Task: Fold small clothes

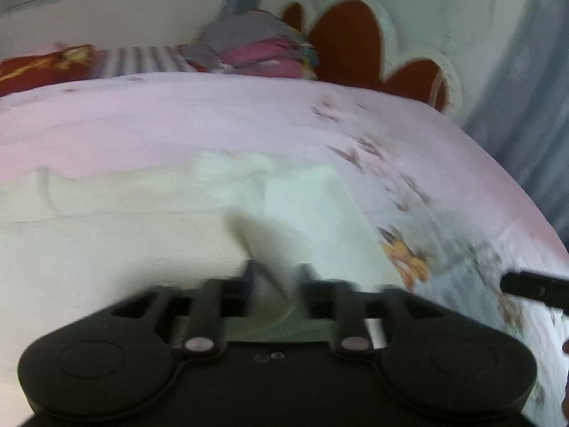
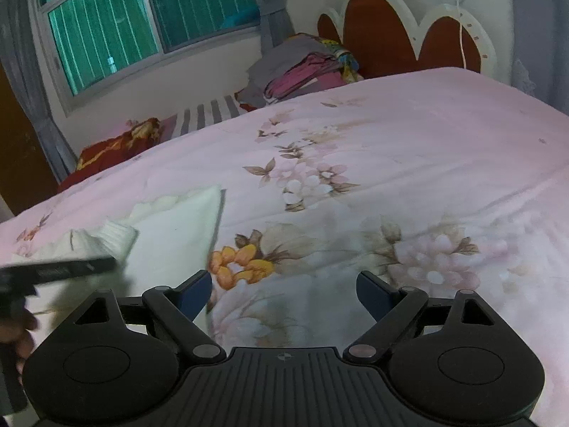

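step: folding | white garment (image 2: 170,235) lies on the pink bedspread (image 2: 409,149), part-folded | left gripper (image 1: 275,277) over garment, a fold between its jaws, i can't tell if pinched | right gripper (image 2: 284,284) jaws apart, empty, beside garment's edge, i judge ready to assist

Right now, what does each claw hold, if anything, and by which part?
Right claw: nothing, open. Left claw: a fold of the white garment sits between its fingers; grip unclear.

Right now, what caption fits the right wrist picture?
Open right tongs hover over the flowery pink bedspread beside a white garment.
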